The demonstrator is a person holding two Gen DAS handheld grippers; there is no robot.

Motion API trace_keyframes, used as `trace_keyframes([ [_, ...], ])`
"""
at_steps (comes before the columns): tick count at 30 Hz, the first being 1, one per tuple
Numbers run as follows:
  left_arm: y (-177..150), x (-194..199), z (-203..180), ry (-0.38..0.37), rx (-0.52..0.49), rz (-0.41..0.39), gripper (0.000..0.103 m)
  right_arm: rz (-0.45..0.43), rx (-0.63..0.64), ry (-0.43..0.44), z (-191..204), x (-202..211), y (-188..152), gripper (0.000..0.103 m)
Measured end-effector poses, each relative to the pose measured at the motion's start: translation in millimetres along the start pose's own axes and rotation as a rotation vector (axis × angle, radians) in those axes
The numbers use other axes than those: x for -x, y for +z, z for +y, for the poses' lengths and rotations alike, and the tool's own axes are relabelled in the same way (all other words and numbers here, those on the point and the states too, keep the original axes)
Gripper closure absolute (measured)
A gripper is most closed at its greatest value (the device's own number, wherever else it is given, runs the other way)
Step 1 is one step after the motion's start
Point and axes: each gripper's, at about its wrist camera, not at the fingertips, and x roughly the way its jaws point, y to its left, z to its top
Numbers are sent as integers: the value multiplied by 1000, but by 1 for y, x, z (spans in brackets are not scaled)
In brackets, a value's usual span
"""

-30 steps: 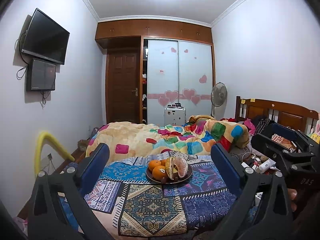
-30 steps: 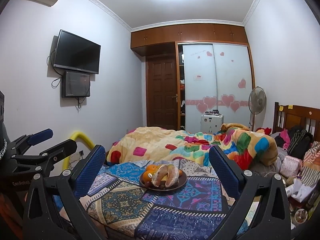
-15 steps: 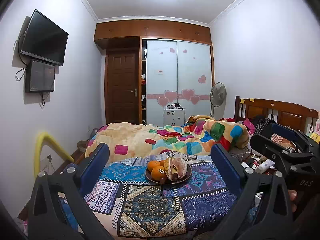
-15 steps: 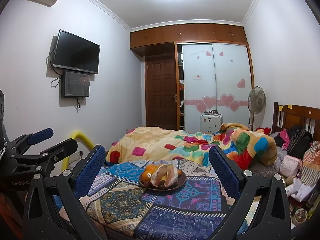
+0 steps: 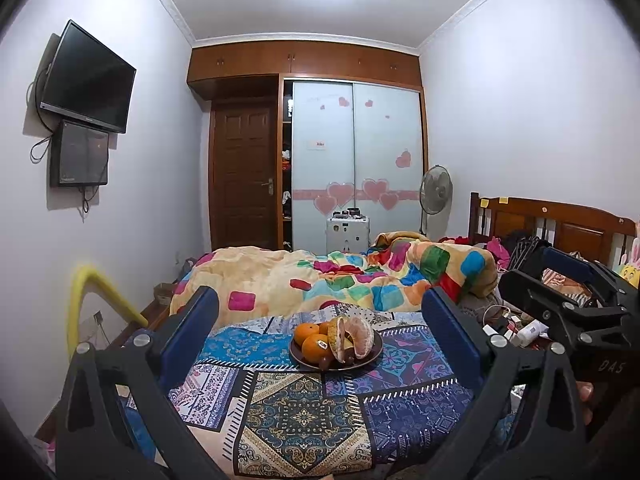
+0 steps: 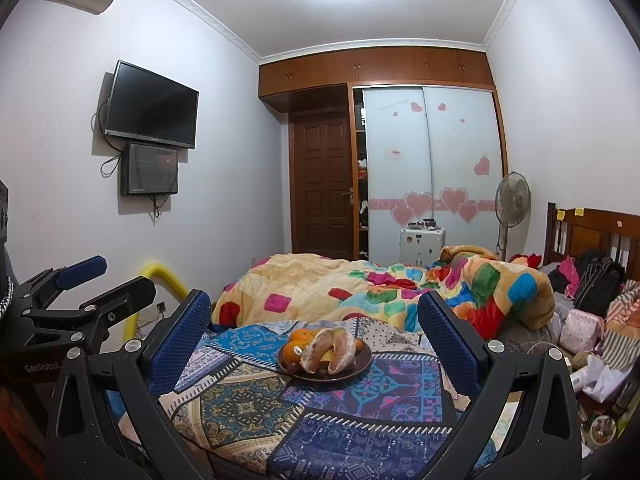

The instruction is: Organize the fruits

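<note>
All the fruit [image 5: 334, 340] lay heaped on the plate [image 5: 370, 358] near the worktop's [image 5: 304, 412] far edge: oranges and peeled pomelo. That fit either sorted or still awaiting sorting. The left claw [image 5: 320, 336] and right claw [image 6: 314, 340] hung spread apart, empty, well short of it.

"GenRobot" is showing on the left tool [image 6: 44, 366] body; "DAS" is showing on the right tool [image 5: 608, 366] body, beside the bed.
</note>
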Motion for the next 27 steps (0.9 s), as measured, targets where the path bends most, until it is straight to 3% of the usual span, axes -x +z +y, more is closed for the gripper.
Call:
trace_keyframes([
  [27,-2,-8,2,-44,23,26,0,7,-13,-8,-7,-6,-2,0],
])
